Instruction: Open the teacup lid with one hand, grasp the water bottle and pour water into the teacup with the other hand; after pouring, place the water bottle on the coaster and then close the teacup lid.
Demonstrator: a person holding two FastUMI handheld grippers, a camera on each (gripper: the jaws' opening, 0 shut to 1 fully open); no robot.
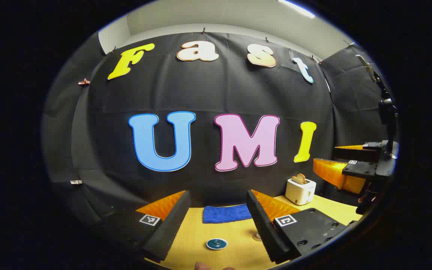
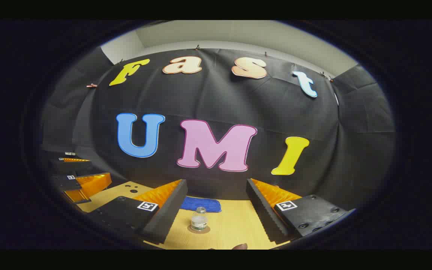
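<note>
- Two claws, left claw (image 1: 218, 215) and right claw (image 2: 216, 210), hover spread apart, gripping nothing, above the table (image 1: 238, 232).
- Water bottle (image 2: 199, 219) stands on its coaster (image 2: 200, 229); teacup lid (image 1: 216, 244) lies below the left claw.

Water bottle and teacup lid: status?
Left gripper open above the teacup lid. Right gripper open, facing the water bottle on its coaster. Blue cloth behind, nothing blocking.

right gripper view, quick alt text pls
The right gripper is open above a wooden table, with a small water bottle standing on a round coaster between its fingers. A blue cloth lies behind; the left gripper is at far left.
</note>
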